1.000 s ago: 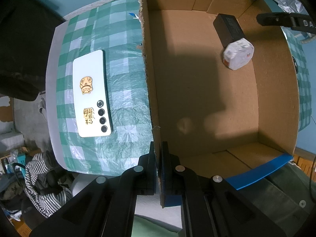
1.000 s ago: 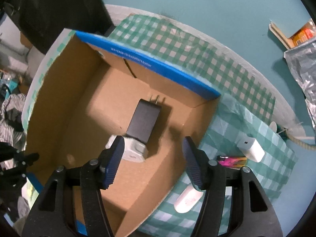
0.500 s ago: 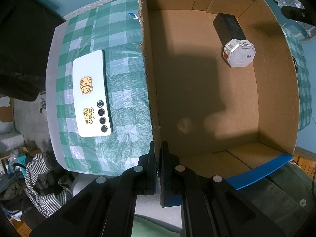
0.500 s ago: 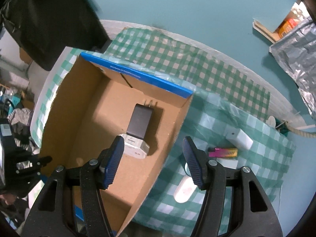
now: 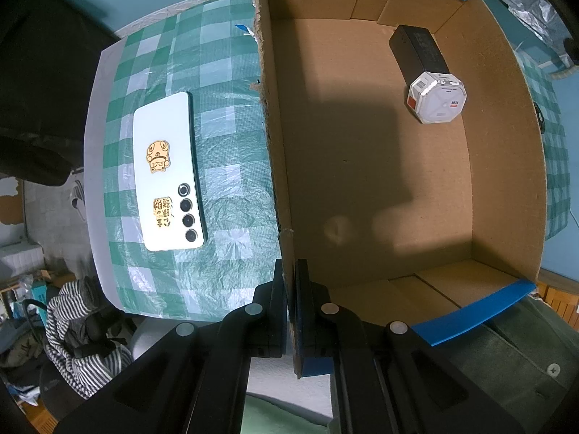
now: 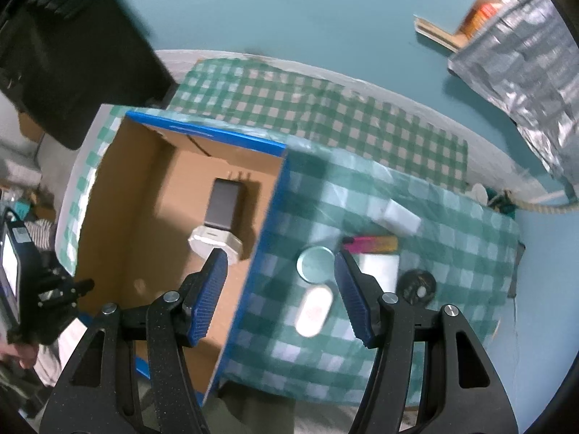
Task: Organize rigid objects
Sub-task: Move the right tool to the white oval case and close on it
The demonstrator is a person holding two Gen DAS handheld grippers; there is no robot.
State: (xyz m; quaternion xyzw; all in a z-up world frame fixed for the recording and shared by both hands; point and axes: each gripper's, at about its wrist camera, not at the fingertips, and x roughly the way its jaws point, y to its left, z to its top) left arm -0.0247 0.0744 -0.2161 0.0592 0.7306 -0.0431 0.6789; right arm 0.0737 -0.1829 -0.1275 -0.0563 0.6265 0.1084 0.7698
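Steadying the cardboard box [image 5: 499, 152], we clamp its wall in our left gripper [image 5: 291, 282]. Our right gripper [image 6: 280, 260] hangs released and empty; black charger [image 5: 419, 54] and white adapter [image 5: 438, 97] lie inside the box.

green checked table [image 6: 362, 152], cardboard box [image 5: 506, 152], white phone [image 5: 166, 170], lighter [image 6: 372, 244]

The right hand-held gripper [image 6: 280, 278], jaws apart and empty, has lifted out of the cardboard box [image 6: 267, 217] and swung over the checkered desk [image 6: 452, 246]. The white octagonal case [image 5: 437, 97] it released has rolled face-up, leaning against the black charger [image 5: 418, 54].
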